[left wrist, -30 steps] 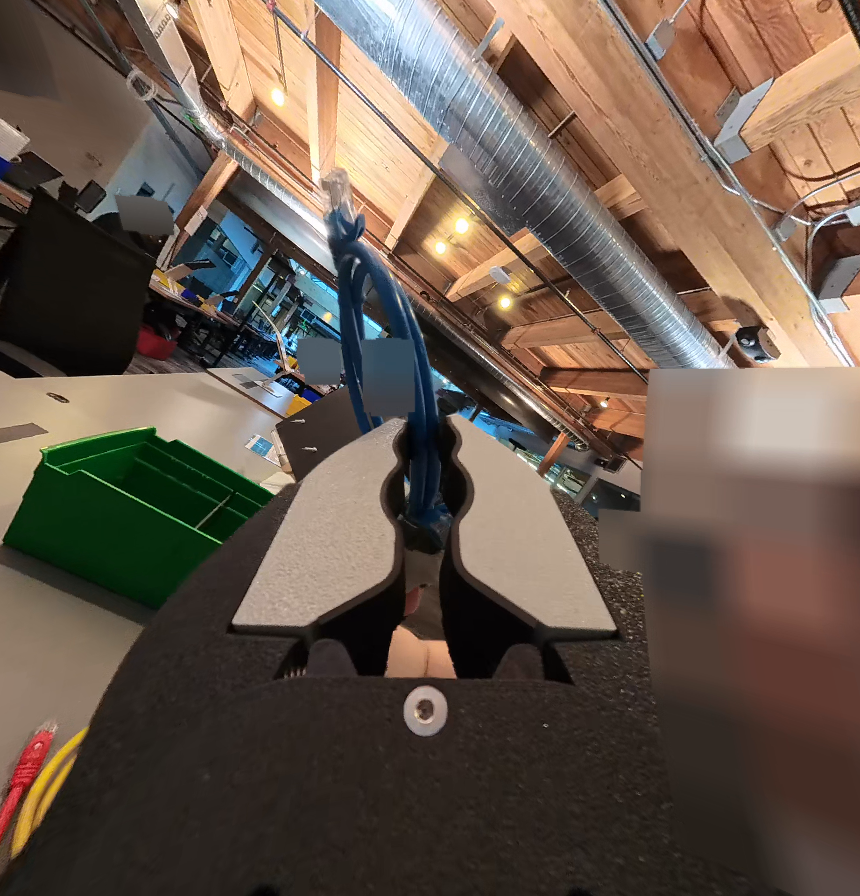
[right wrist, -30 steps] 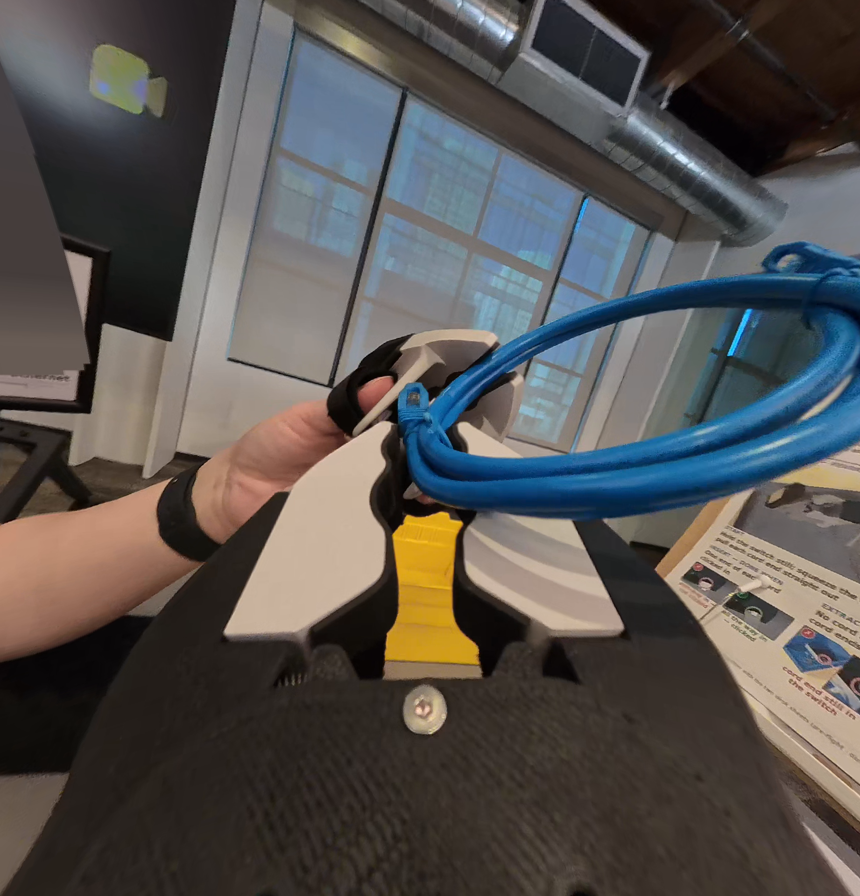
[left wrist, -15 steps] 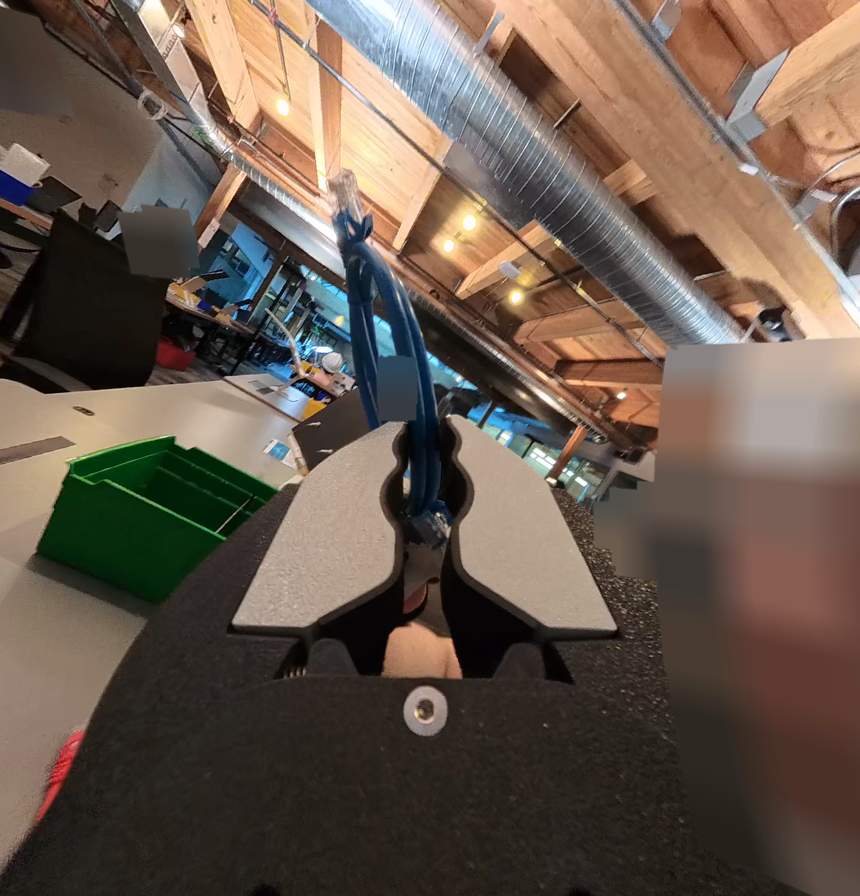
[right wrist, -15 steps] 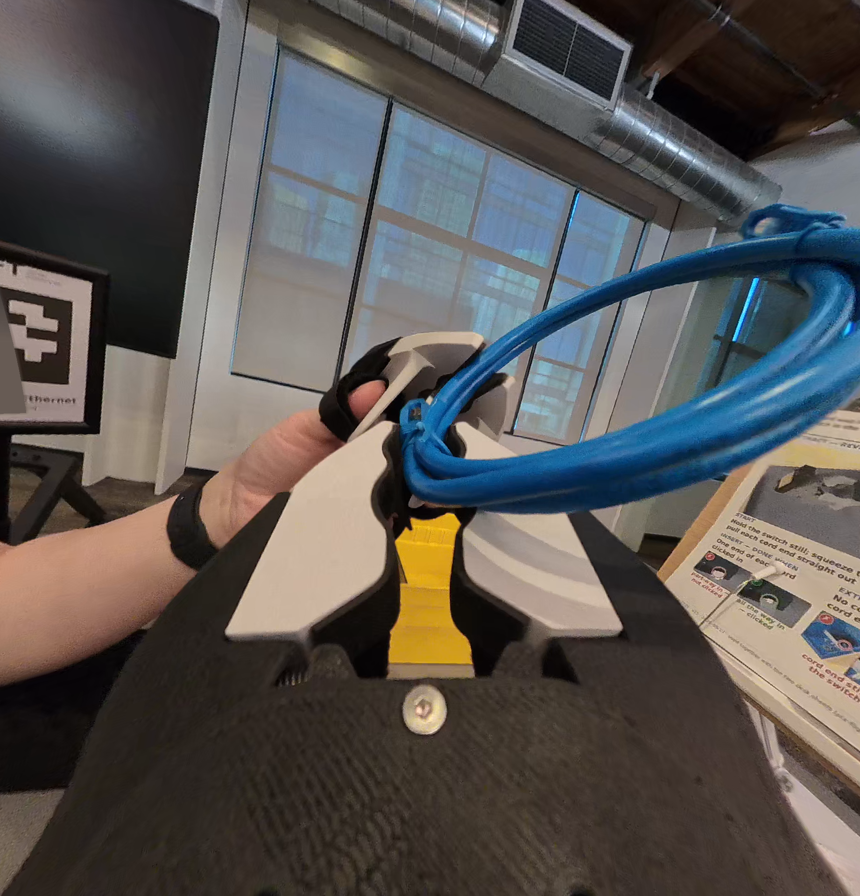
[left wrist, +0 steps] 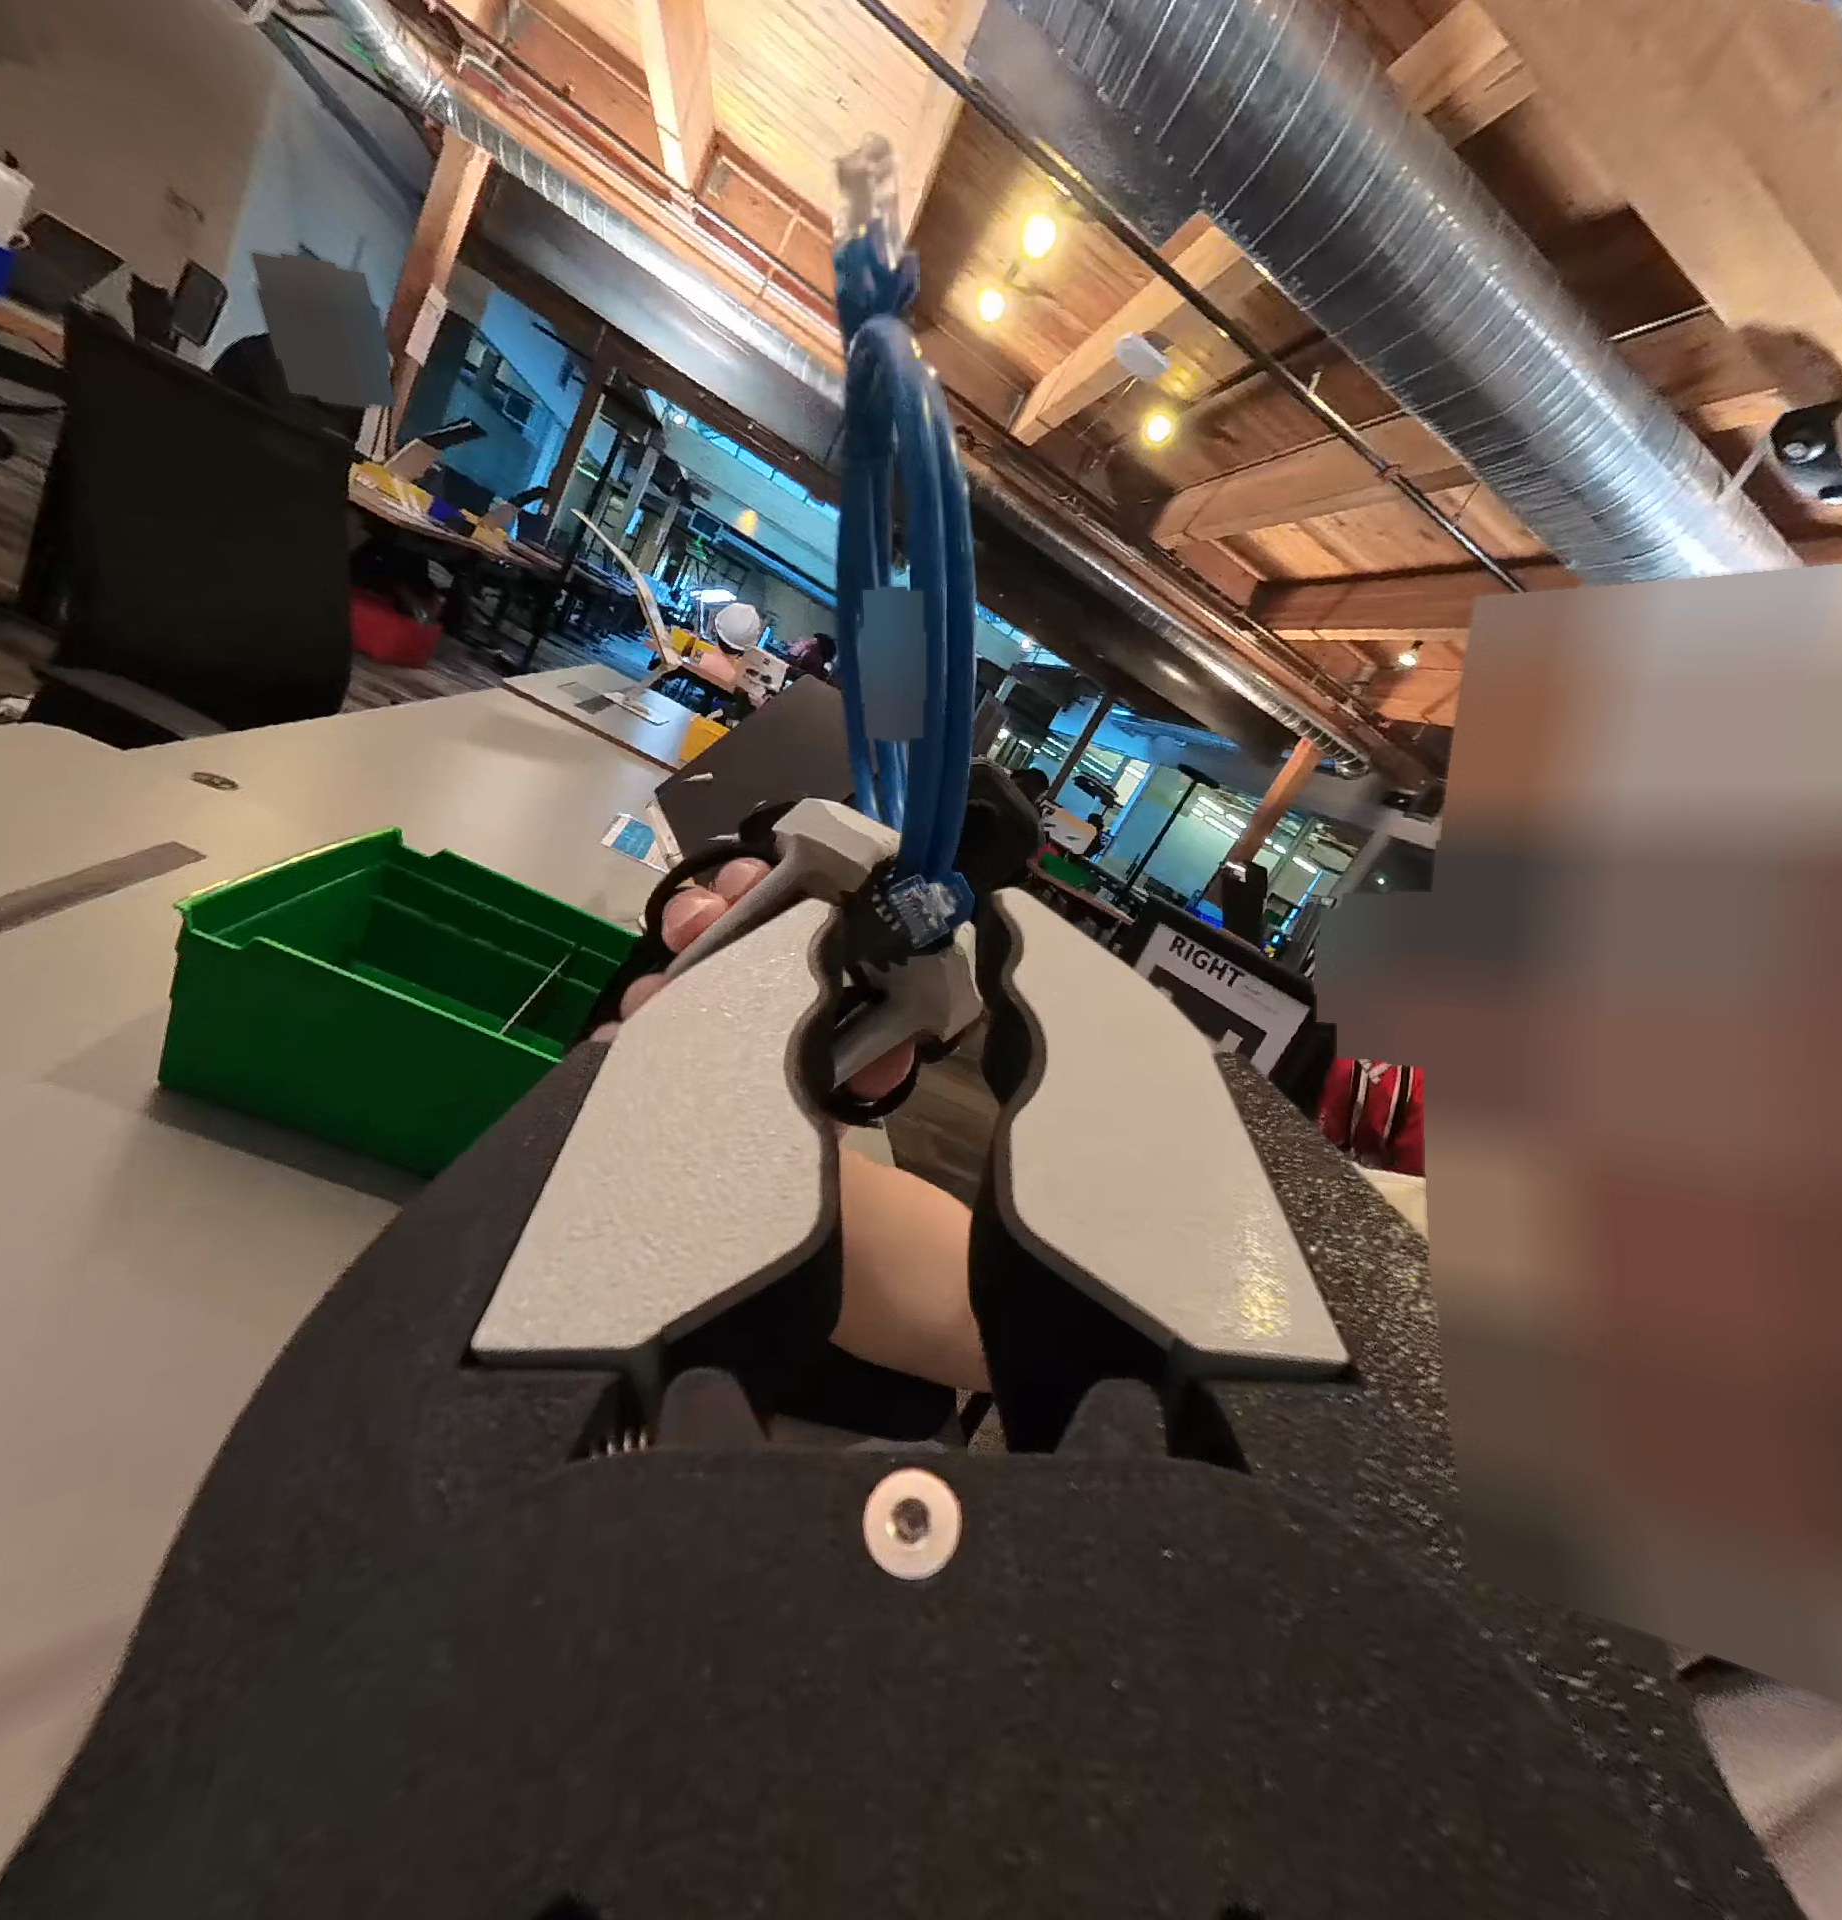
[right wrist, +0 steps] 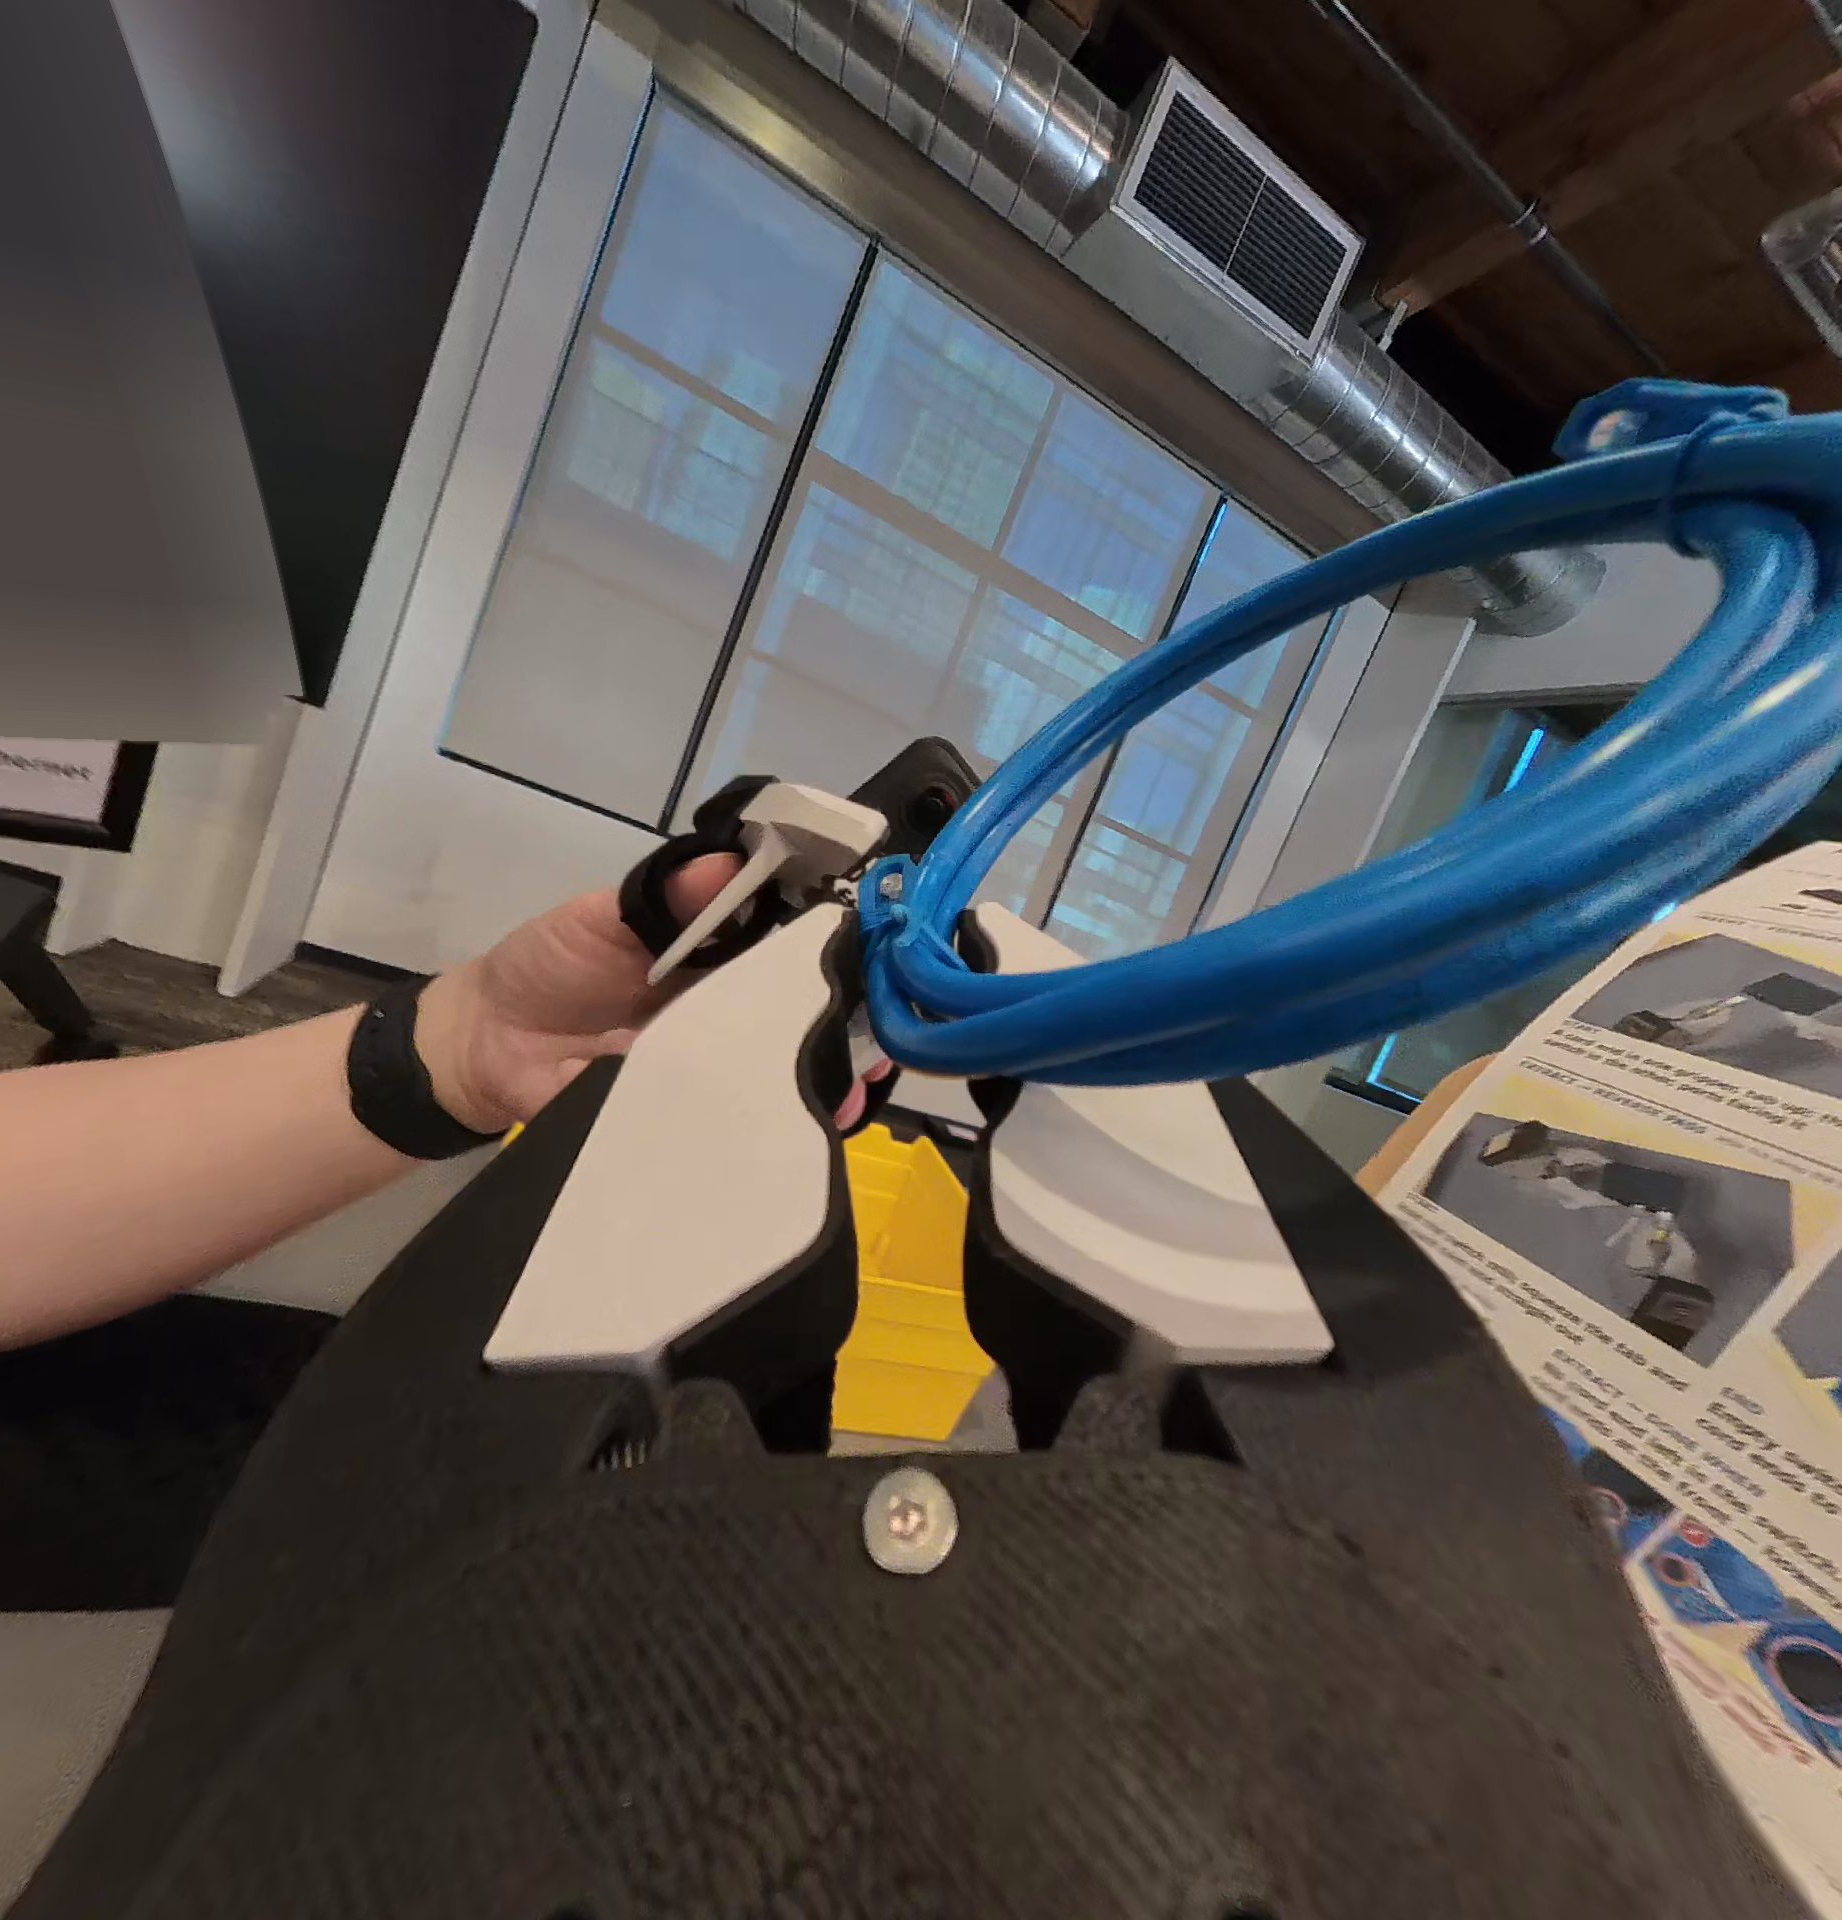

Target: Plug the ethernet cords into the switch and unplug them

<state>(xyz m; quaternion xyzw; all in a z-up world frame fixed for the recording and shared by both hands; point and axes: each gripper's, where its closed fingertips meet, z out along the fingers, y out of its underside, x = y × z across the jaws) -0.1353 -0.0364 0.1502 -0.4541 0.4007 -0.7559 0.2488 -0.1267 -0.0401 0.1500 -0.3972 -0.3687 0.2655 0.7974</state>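
A coiled blue ethernet cord, bound with ties, is clamped between the fingertips of my right gripper. The coil sticks out to the right. In the left wrist view the same cord stands upright just past my left gripper, with one clear plug on top and the other at the bottom. My left gripper's jaws stand apart and do not press on the cord. The right gripper shows there, gripping the coil's lower end. The left gripper shows beside the cord in the right wrist view. No switch is in view.
A green divided bin stands on the grey table to the left. A yellow bin lies below the right gripper. A printed instruction sheet lies at the right. A person's hand and wrist hold the left gripper. Left and right tips are no more than a few centimetres apart.
My left gripper's jaws have opened and drawn back; the blue cord that sat deep between them is now past their tips. The right gripper stays shut on the coil.
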